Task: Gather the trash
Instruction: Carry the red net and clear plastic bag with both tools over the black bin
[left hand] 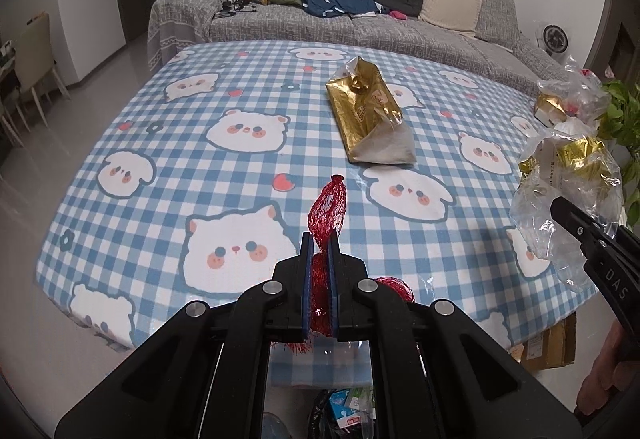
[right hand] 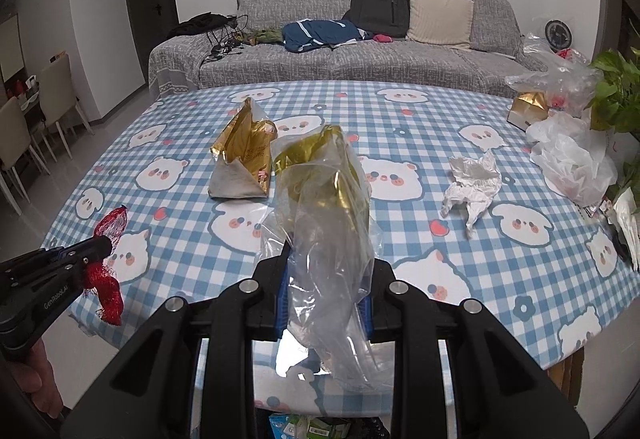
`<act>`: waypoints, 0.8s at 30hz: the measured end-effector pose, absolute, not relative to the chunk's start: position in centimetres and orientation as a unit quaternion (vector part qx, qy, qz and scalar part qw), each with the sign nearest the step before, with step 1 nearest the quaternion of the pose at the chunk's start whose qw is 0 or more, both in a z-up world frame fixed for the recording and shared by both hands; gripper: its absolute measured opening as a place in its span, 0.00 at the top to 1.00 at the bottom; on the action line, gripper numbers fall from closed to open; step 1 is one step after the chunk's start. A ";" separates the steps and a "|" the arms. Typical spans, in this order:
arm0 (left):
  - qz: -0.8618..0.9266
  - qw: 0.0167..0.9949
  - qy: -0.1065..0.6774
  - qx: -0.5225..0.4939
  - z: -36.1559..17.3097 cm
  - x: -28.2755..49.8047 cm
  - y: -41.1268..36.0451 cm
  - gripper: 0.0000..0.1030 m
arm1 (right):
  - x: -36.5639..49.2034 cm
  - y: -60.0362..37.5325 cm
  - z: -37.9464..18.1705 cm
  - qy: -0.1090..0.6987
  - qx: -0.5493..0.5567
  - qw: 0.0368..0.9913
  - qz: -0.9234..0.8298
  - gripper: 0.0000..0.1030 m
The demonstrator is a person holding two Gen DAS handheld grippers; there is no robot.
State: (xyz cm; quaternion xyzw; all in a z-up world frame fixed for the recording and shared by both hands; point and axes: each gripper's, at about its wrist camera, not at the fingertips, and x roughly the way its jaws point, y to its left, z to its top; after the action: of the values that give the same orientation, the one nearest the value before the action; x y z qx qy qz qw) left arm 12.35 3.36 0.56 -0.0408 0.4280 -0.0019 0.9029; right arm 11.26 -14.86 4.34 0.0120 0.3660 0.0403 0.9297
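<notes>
My left gripper (left hand: 319, 239) is shut on a red mesh net bag (left hand: 328, 208), held above the near table edge; it also shows in the right wrist view (right hand: 109, 227). My right gripper (right hand: 326, 259) is shut on a clear plastic bag with a gold wrapper inside (right hand: 324, 207), also seen in the left wrist view (left hand: 568, 191). A torn gold packet (left hand: 368, 115) lies on the checked tablecloth (left hand: 200, 159); it shows in the right wrist view (right hand: 244, 159). A crumpled white wrapper (right hand: 472, 187) lies to the right.
Clear and white plastic bags (right hand: 572, 159) and a gold box (right hand: 528, 107) sit at the table's right edge beside a green plant (right hand: 616, 91). A bin with trash (right hand: 316, 427) is below the near edge. A grey sofa (right hand: 360, 51) stands behind.
</notes>
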 end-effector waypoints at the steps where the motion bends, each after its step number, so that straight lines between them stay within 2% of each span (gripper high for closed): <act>1: -0.003 0.903 0.428 -0.041 0.5 11.9 3.3 0.95 | 10.9 -14.7 4.3 0.366 0.011 0.930 0.040 0.76; 24: -0.014 0.897 0.440 -0.040 -2.1 2.9 3.8 0.94 | 3.2 -13.5 2.0 0.378 0.002 0.924 0.055 0.76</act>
State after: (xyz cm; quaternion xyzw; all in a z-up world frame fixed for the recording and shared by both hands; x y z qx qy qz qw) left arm 2.92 3.77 -2.14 -0.0397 0.4401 -0.0143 0.8970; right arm 3.25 -13.47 1.99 0.0019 0.3779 0.0552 0.9242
